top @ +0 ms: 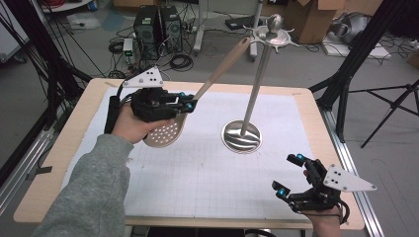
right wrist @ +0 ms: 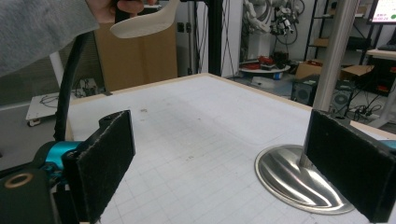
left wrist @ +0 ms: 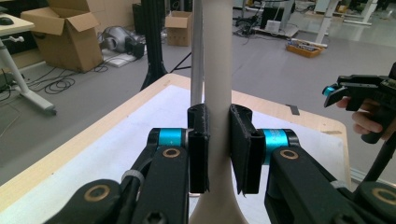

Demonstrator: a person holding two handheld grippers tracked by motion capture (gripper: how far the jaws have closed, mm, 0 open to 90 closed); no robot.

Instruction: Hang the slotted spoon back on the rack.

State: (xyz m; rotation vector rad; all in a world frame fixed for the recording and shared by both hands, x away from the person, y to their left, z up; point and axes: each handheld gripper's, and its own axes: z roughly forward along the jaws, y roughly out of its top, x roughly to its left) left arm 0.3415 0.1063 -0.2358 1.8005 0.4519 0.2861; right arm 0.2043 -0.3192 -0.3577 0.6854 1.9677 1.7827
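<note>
Right tongs (top: 289, 174) idle near desk (top: 74, 128) edge, jaws apart, empty. Left tongs (top: 187, 101) clamp skimmer (top: 165, 132) handle, lifted over desk, angled toward rack (top: 269, 34), probably for hanging.

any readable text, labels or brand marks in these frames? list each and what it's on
None can be read.
Cardboard boxes on the floor: no print legible.
Bright screen at the top right of the right gripper view: content blurred.
White gridded mat: ruled lines, no numbers legible.
Beige perforated wooden-handled skimmer spoon and tall silver metal utensil stand: no marking visible.
</note>
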